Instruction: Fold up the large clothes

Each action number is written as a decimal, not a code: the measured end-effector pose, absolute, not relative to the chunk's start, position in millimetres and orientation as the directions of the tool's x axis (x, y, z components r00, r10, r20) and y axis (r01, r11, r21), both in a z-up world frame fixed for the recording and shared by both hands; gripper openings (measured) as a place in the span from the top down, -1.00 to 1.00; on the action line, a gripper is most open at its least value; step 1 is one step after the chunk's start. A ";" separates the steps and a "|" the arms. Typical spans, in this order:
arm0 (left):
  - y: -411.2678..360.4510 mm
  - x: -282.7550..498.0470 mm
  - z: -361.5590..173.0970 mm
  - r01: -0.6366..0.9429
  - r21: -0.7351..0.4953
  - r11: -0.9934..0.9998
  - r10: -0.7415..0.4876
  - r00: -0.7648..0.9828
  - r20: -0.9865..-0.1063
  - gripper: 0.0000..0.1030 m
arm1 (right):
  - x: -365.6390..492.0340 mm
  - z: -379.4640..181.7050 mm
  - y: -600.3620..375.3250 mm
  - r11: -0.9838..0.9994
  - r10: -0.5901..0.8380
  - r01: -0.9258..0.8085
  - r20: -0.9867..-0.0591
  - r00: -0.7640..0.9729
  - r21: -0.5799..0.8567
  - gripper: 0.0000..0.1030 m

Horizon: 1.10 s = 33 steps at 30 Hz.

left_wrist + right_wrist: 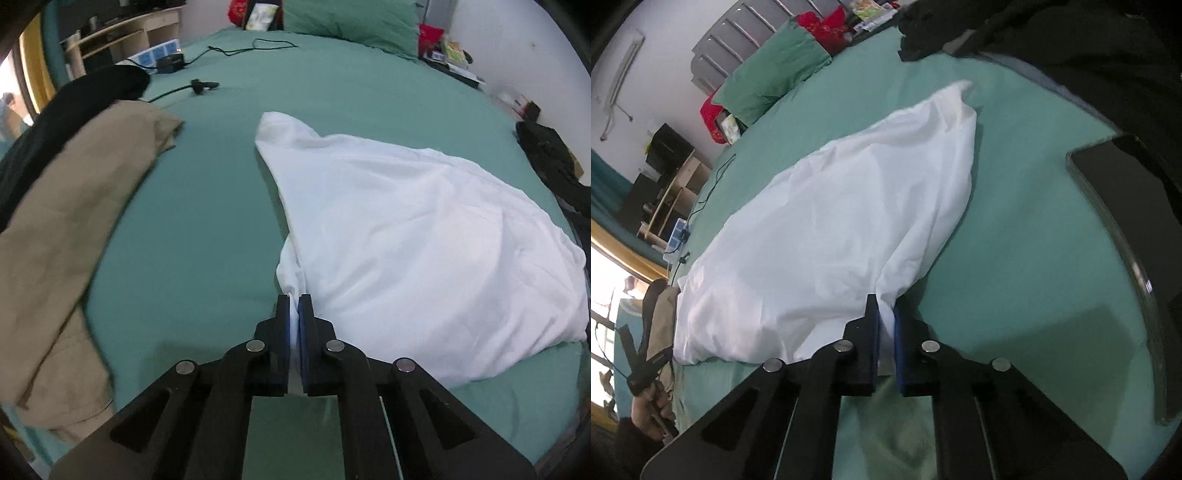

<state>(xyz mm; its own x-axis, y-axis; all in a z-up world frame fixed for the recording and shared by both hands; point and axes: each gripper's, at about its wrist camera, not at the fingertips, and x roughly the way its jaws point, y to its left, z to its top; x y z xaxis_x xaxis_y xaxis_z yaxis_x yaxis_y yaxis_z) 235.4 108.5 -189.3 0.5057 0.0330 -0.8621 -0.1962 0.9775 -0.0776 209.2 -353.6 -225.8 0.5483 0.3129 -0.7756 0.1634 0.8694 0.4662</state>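
A large white garment (424, 236) lies billowed on the green bed (207, 229). My left gripper (294, 301) is shut on a near corner of it, with white cloth pinched between the blue pads. In the right wrist view the same white garment (831, 229) stretches away toward the pillows. My right gripper (885, 306) is shut on another near corner of it. The left gripper (646, 365) shows at the lower left of the right wrist view, held in a hand.
A tan garment (74, 236) and a black garment (70, 114) lie on the bed's left side. Cables and a power strip (162, 55) lie further back. A green pillow (351, 18) is at the head. A dark tablet (1130, 229) and black clothing (1071, 40) lie right.
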 end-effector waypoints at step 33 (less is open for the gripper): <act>123.2 141.9 -143.9 -0.253 -0.116 0.960 0.036 0.527 -0.849 0.04 | 134.7 -174.6 -372.0 0.913 0.031 0.286 -0.747 0.664 0.292 0.09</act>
